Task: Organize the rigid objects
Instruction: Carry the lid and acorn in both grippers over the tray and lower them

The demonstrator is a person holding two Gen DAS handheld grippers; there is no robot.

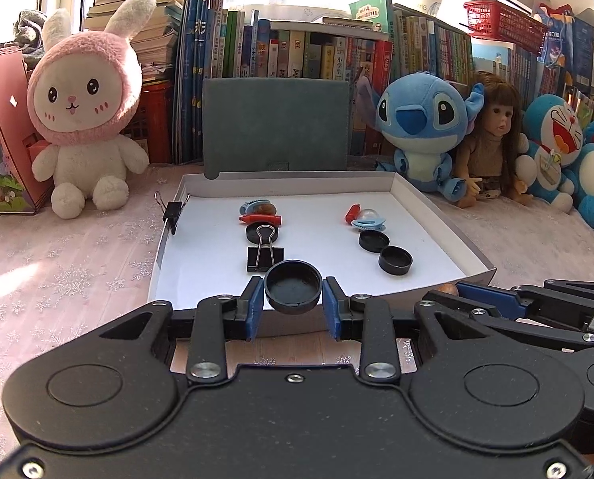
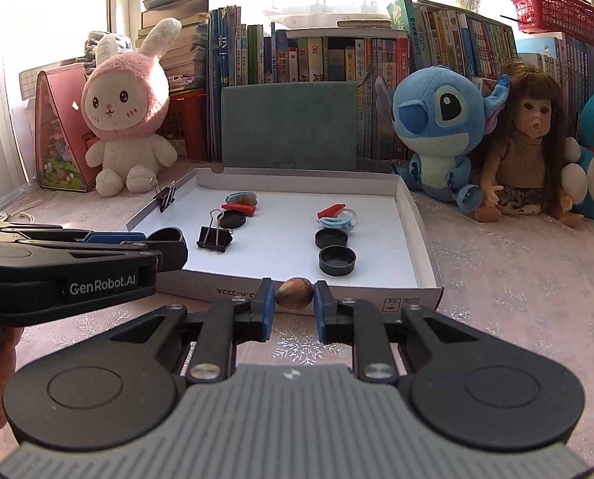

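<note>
My left gripper (image 1: 293,299) is shut on a black round cap (image 1: 293,290), held over the near edge of the white box lid (image 1: 436,215). My right gripper (image 2: 295,297) is shut on a small brown shell-like stone (image 2: 295,294), just in front of the box's near wall (image 2: 336,291). In the box, the left group holds a black binder clip (image 1: 264,253), a black cap (image 1: 257,233), a red crayon (image 1: 259,219) and a blue clip (image 1: 257,206). The right group holds two black caps (image 1: 394,260), a blue clip (image 1: 368,223) and a red piece (image 1: 352,211).
A second binder clip (image 1: 173,213) grips the box's left wall. Behind stand a grey-green box part (image 1: 275,123), a pink rabbit plush (image 1: 85,119), a blue Stitch plush (image 1: 420,131), a doll (image 1: 492,135) and rows of books (image 1: 297,52). A lace tablecloth (image 1: 65,271) covers the table.
</note>
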